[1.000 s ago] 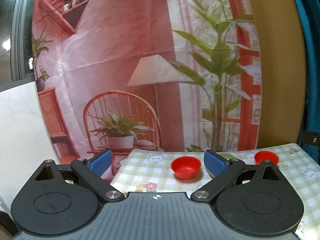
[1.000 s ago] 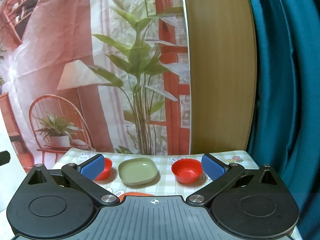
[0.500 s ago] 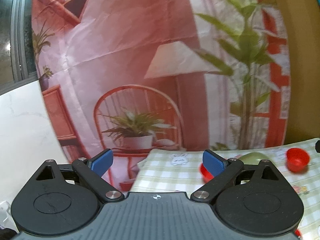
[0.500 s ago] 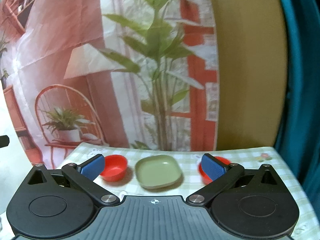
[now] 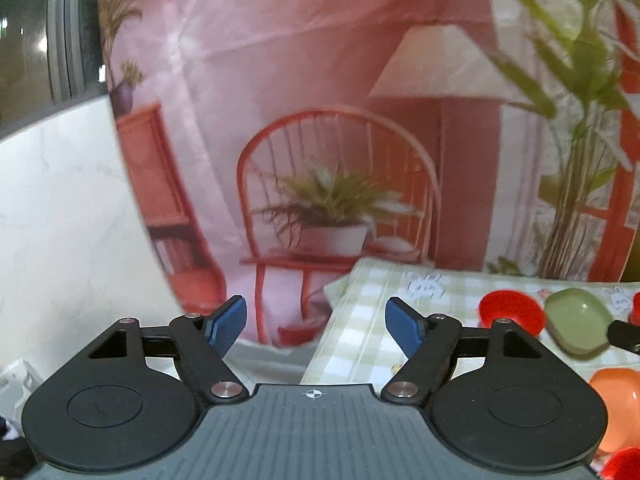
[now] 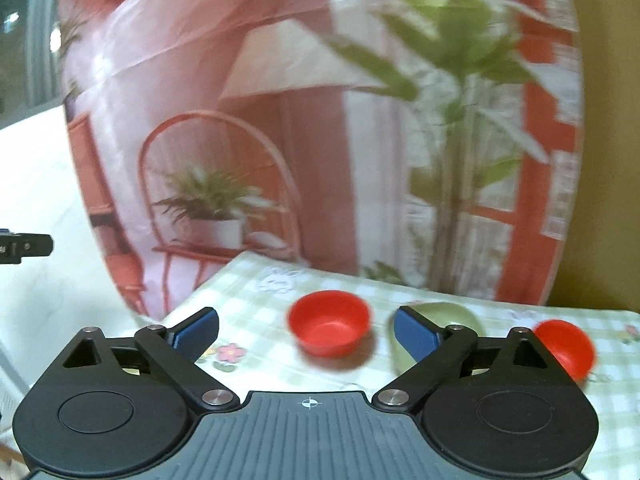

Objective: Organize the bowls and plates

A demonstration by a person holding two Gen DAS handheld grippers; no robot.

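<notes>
In the right wrist view a red bowl (image 6: 330, 328) sits on the checked tablecloth (image 6: 260, 300), between the open fingers of my right gripper (image 6: 306, 332) but farther off. A green square plate (image 6: 464, 314) lies partly behind the right finger, and a second red bowl (image 6: 566, 346) is at the right. In the left wrist view my left gripper (image 5: 316, 326) is open and empty, pointing past the table's left corner. The red bowl (image 5: 512, 314), green plate (image 5: 576, 326) and an orange bowl (image 5: 618, 404) lie to its right.
A printed backdrop (image 5: 320, 120) with a chair and plants hangs behind the table. A white wall (image 5: 60, 220) is at the left. The table's left edge (image 5: 320, 356) drops off under the left gripper. Another red item (image 5: 622, 466) shows at the bottom right.
Both grippers have swung to the left, so the bowls and plate slid rightward in both views. The jaws stayed open.
</notes>
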